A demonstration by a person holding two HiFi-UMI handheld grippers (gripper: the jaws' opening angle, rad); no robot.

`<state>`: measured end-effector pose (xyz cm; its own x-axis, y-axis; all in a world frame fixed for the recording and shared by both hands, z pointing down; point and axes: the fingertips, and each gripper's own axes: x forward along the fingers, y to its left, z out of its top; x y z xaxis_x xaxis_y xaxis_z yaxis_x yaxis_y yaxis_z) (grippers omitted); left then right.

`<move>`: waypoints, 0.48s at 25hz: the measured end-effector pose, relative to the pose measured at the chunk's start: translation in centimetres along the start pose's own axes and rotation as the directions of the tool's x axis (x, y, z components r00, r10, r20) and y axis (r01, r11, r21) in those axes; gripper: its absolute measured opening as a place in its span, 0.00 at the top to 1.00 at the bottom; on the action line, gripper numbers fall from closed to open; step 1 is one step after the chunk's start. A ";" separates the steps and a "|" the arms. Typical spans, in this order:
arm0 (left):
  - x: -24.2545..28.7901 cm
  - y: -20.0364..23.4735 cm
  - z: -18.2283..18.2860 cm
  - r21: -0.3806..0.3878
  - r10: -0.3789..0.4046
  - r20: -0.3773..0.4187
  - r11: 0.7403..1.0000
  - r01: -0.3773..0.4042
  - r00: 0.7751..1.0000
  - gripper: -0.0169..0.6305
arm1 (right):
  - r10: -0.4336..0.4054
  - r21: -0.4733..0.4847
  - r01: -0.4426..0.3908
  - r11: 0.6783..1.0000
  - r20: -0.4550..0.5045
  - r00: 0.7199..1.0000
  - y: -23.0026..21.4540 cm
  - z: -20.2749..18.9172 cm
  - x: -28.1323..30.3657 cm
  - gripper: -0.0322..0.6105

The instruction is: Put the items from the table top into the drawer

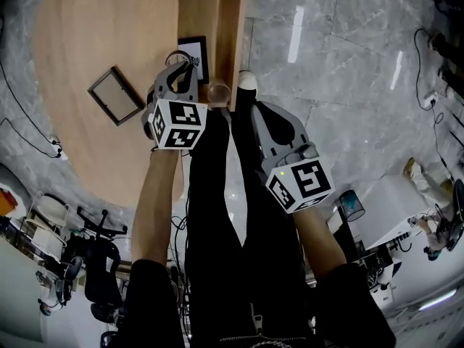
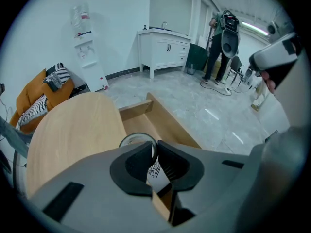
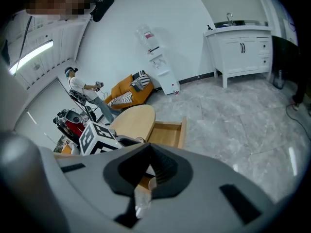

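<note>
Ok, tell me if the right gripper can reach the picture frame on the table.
Probably not directly: the left gripper sits between the right gripper and the picture frame, blocking a straight reach.

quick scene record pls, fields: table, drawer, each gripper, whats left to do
table: round wooden table with one dark picture frame lying on it
drawer: wooden drawer pulled open, a black-framed picture inside
left gripper: left gripper by the open drawer, jaws closed on the rim of a round clear item
right gripper: right gripper near the drawer, jaws together, nothing seen between them
left to do: dark picture frame not yet in the drawer
</note>
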<state>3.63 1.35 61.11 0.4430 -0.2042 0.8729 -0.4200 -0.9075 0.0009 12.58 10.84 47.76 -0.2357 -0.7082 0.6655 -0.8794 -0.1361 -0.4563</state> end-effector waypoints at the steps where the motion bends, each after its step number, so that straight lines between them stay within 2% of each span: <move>1: 0.4 -0.4 0.3 0.006 -0.008 -0.002 1.000 0.008 1.000 0.90 | -0.006 0.006 0.006 1.000 0.002 1.000 -0.4 0.0 -0.1 0.94; 12: 4.8 -5.0 1.7 0.103 -0.097 -0.050 0.990 0.101 0.994 0.90 | -0.054 0.056 0.053 0.997 0.012 0.998 -3.9 0.2 -1.5 0.94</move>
<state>9.24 4.26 64.44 0.4412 -0.0968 0.8922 -0.2894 -0.9564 0.0393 16.45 12.33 48.42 -0.1828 -0.7080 0.6821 -0.8663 -0.2121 -0.4523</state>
